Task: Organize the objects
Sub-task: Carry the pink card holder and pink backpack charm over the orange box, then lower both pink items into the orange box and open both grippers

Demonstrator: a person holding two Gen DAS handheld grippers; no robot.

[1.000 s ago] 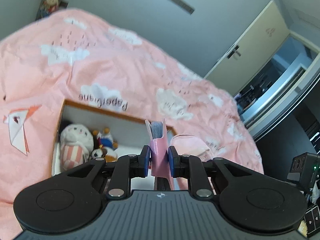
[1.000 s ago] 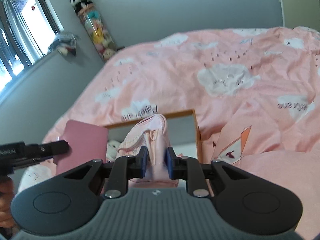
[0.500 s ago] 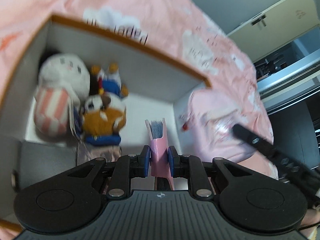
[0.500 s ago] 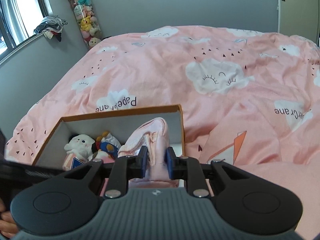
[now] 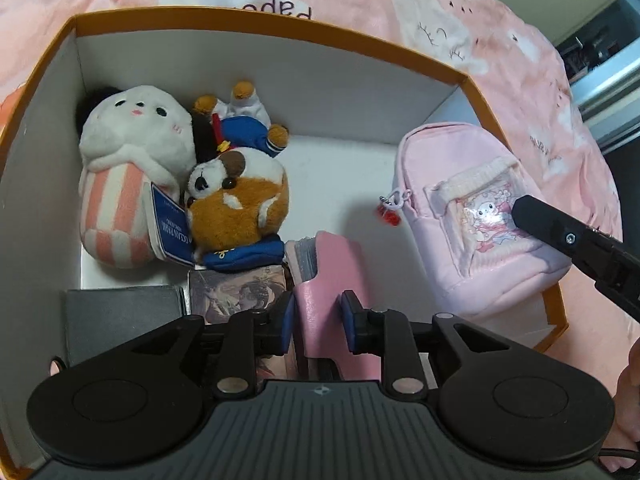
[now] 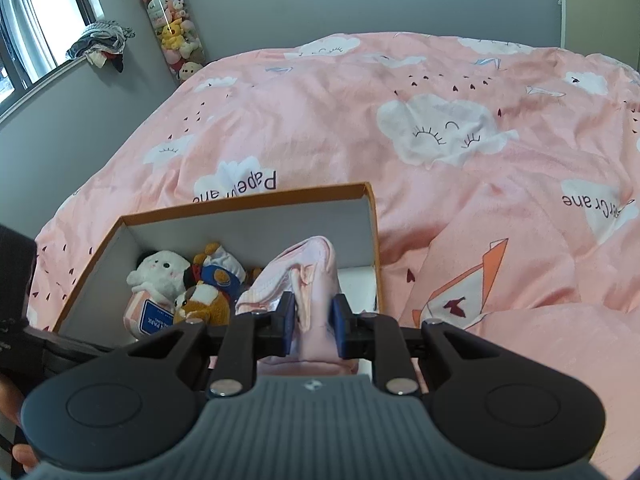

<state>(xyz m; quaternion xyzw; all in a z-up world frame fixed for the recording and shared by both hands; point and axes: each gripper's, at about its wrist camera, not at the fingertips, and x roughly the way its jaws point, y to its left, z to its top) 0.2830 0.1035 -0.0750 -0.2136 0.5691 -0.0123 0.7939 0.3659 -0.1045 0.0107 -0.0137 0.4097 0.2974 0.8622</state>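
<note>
An orange-rimmed cardboard box with white inner walls lies on the pink bed. My left gripper is shut on a pink card holder full of cards, low inside the box near its front. My right gripper is shut on a small pink backpack, held at the box's right side; the backpack also shows in the left wrist view, with the right gripper's finger on it. Inside the box lie a white and pink striped plush, a brown guinea-pig plush and a blue-clad plush.
A grey flat case and a picture card pack lie at the box's front. The pink cloud duvet spreads around the box. A tube of plush toys stands by the far wall. A door opening shows right.
My left gripper has tipped down and moved into the box with the card holder. My right gripper has carried the backpack over the box's right side.
</note>
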